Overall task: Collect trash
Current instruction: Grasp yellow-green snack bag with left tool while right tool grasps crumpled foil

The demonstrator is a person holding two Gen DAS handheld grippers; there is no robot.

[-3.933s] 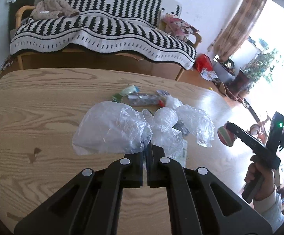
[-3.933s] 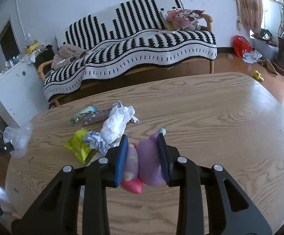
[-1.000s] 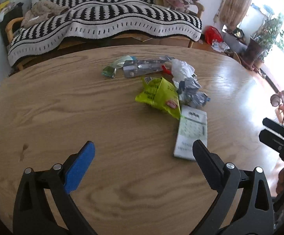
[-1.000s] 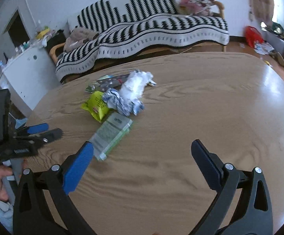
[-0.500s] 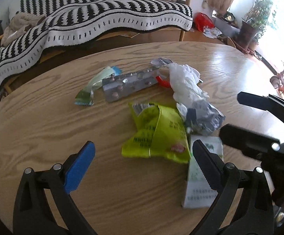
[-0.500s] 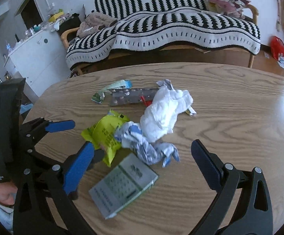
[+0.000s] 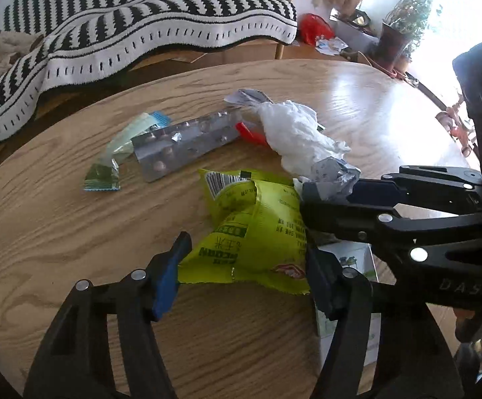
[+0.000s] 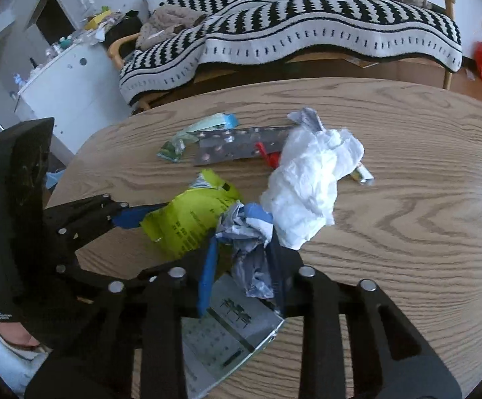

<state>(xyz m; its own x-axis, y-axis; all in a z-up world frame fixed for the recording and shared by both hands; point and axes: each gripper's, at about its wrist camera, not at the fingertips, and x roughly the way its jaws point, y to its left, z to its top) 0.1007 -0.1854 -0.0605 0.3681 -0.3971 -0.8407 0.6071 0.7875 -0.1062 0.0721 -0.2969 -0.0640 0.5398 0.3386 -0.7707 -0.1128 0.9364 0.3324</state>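
Item: trash heap on the wooden table [image 7: 58, 232], all places taken from the yellow-green snack bag [image 7: 254, 229] at its near edge.

- Left gripper [image 7: 241, 266]: my jaws had just been closing and stood at a middling gap astride the near end of the bag. The pads lay at its edges; whether they pressed yet I could not tell for sure, so I counted it not gripped.
- Right gripper [image 8: 241, 266]: my jaws had just been closing and stood narrow, pinched on the crumpled blue-grey wrapper [image 8: 251, 252], which touched the bag's right side.
- White tissue wad [image 8: 310, 193]: just beyond the bag, to its right, against the wrapper.
- Foil blister strip [image 7: 187, 143]: beyond the bag, flat, with a red scrap [image 7: 251, 134] at its right end.
- Green-blue sachet [image 7: 121, 153]: beyond the bag, to its left.
- Small printed box [image 8: 227, 329]: nearer than the bag, partly under my right fingers.

Handling note: the bag looked thin and slippery, so the left jaws should close until the film bunches firmly. I would lift both pieces straight up, slowly, keeping the grippers apart and the box and tissue undragged.
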